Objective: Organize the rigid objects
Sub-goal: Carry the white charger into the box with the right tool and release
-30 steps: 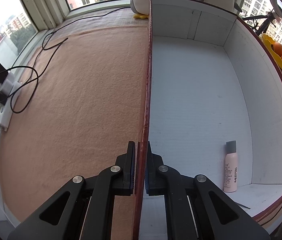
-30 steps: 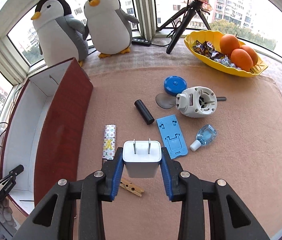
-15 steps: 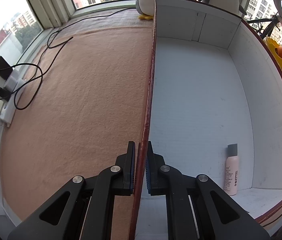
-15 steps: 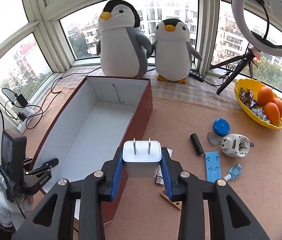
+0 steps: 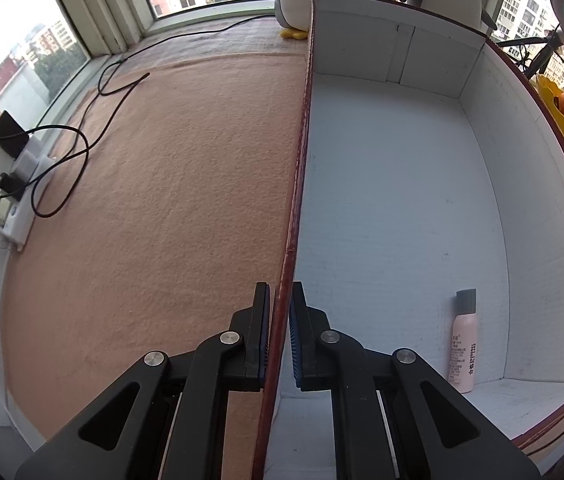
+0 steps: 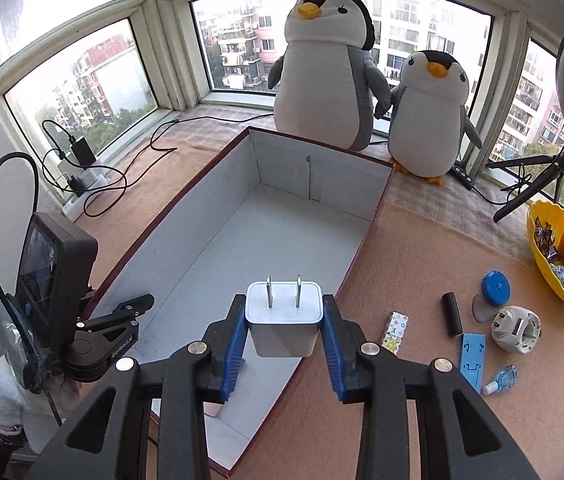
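Now: right tool [image 6: 282, 330] grips charger [image 6: 283, 322], prongs up | left tool [image 5: 280, 336] clamps box wall [image 5: 296, 184]

left claw [image 5: 280, 336] clamped shut, right claw [image 6: 284, 338] gripping

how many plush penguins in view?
2. The large penguin sits on the window ledge behind the box; the small penguin is beside it, to the right in the right wrist view.

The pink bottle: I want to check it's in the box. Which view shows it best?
The left wrist view: the pink bottle shows whole, upright against the box wall. The right wrist view does not show it; the right gripper and charger cover that end.
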A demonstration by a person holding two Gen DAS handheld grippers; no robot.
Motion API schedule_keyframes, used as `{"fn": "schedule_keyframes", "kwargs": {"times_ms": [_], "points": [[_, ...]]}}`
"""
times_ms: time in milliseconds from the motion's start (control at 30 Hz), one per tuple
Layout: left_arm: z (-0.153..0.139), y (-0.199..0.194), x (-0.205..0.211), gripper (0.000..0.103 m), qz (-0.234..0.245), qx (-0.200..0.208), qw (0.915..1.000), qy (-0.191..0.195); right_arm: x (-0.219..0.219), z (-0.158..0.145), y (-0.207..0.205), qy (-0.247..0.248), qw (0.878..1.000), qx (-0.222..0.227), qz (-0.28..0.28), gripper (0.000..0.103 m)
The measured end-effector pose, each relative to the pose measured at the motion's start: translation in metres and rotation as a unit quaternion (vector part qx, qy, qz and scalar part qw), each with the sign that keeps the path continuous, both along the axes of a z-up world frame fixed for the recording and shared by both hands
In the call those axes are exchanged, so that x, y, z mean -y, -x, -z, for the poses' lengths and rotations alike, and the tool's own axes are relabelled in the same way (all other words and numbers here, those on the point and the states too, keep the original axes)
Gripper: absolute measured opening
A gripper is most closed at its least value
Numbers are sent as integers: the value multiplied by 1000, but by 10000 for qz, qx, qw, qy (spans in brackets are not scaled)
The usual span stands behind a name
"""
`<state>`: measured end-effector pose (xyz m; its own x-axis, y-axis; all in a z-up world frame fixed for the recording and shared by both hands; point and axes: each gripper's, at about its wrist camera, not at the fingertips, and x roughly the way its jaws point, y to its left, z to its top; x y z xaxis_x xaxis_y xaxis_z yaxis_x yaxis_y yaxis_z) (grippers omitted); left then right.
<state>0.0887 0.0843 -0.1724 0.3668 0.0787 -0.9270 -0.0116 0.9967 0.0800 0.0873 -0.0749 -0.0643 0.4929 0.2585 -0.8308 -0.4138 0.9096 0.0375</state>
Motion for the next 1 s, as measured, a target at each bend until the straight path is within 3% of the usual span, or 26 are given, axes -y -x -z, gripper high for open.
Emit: {"fn": "schedule_keyframes", "kwargs": {"times_ms": [533,600,667,700,1000], "points": [[0,1,1,8,0,16,10000,28,-34,2,3,181,9981,26,-587,32],[0,1,1,8,-3,21,10000,29,-36,0,4,186,9979,90,-613,39],[0,1,1,8,-15,13,10000,39,-37,-3,6,182,9976,184,-646,60],[1,1,1,8,-9,15,10000,37,-37,-4,7,175,9976,226,-635,62],[0,1,2,8,3,10,10000,10,-19,-10,2,-46,9987,279,-417,63]]}}
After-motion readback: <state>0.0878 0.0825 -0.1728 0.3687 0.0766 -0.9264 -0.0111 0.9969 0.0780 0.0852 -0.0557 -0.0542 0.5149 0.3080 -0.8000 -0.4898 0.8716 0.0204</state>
